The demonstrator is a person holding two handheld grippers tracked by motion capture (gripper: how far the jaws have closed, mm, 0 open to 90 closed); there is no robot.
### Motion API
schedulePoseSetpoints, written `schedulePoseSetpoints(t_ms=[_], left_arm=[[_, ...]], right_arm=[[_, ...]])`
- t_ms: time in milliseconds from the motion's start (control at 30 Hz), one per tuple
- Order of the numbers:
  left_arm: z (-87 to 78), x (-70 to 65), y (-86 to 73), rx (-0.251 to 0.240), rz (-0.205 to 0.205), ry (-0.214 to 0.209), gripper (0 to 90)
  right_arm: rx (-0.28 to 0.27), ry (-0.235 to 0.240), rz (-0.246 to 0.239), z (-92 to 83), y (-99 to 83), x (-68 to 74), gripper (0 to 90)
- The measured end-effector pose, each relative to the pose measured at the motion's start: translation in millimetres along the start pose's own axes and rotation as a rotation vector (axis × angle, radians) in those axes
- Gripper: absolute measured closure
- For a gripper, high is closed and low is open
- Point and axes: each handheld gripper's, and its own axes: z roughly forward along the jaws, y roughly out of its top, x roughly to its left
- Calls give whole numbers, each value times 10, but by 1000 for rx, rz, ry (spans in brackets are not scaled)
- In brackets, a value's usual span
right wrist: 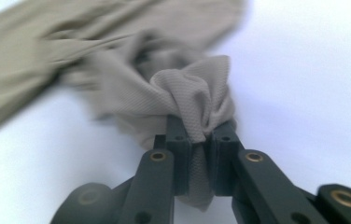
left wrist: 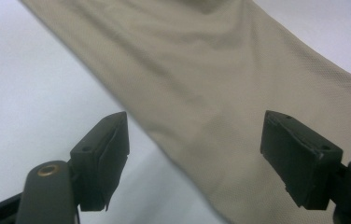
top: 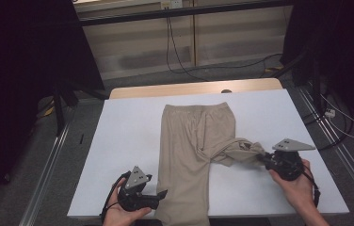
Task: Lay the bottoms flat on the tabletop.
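While the beige trousers [top: 195, 141] lie lengthwise down the middle of the white tabletop [top: 123, 141], waistband at the far end, one leg runs straight toward the person and hangs over the near edge, and the other leg is bunched and pulled sideways toward the right. The right gripper [top: 263, 159], held in the person's right hand [top: 297, 186] near the tabletop's right side, has its fingers [right wrist: 178, 149] pinched tight on the crumpled end of that leg; in the right gripper view a wad of cloth bulges out above the two pads and a strip of fabric hangs down between them. The left gripper [top: 162, 194] rests in the person's left hand [top: 121, 212] at the near edge, just beside the left side of the straight leg, pointing toward it. Its fingers [left wrist: 103, 154] stand wide apart and hold nothing: in the left gripper view the cloth's edge crosses the gap between them, with the fabric lying beyond the pads and not touching them.
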Motion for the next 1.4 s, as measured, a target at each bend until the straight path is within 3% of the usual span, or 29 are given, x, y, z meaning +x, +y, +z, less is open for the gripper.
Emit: schedulePoseSetpoints(t_ms=[67, 100, 167, 267, 333, 400, 467, 533, 600, 667, 767, 900, 933, 1000, 1033, 1100, 1233, 1400], left_arm=[[0, 2, 1, -1, 0, -1, 242], [-1, 4, 1, 3, 0, 0, 242], [-2, 9, -2, 1, -5, 0, 242], [-3, 8, -2, -2, -10, -9, 241], [-5, 2, -2, -4, -1, -3, 241], [2, -3, -2, 2, -3, -5, 239], [11, 2, 3, 3, 0, -8, 238], [19, 2, 7, 7, 0, -8, 237], [25, -1, 7, 7, 2, -9, 237], [23, -6, 8, 8, 5, -9, 236], [16, -6, 6, 8, 6, -9, 235], [17, -5, 7, 7, 7, -9, 235], [19, -6, 8, 8, 9, -8, 236], [21, -12, 7, 8, 9, -12, 235], [18, -14, 6, 7, 10, -11, 235], [13, -9, 5, 6, 10, -11, 235], [14, 3, 3, 4, 1, -11, 235], [18, -12, 6, 9, 9, -10, 234]], right_arm=[[8, -62, 21, 10, 26, -75, 641], [3, -66, 29, 4, 40, -75, 596], [-23, -63, 23, -29, 79, -19, 511], [-82, -31, 0, -118, 153, 108, 466], [-115, -58, -16, -136, 187, 209, 343], [-118, 8, -24, -96, 196, 303, 378], [-97, 65, -59, -9, 200, 413, 439], [-55, 179, -84, 128, 221, 515, 594], [-4, 207, -121, 294, 249, 619, 600], [49, 230, -140, 470, 276, 693, 542], [121, 175, -182, 698, 290, 777, 416], [129, 127, -221, 887, 308, 786, 276], [131, 123, -229, 924, 310, 789, 288], [111, 63, -259, 932, 301, 810, 489], [107, 55, -252, 903, 303, 802, 606], [94, 120, -193, 810, 308, 728, 757], [81, 167, -185, 593, 225, 653, 806], [81, 209, -180, 366, 121, 650, 796]])
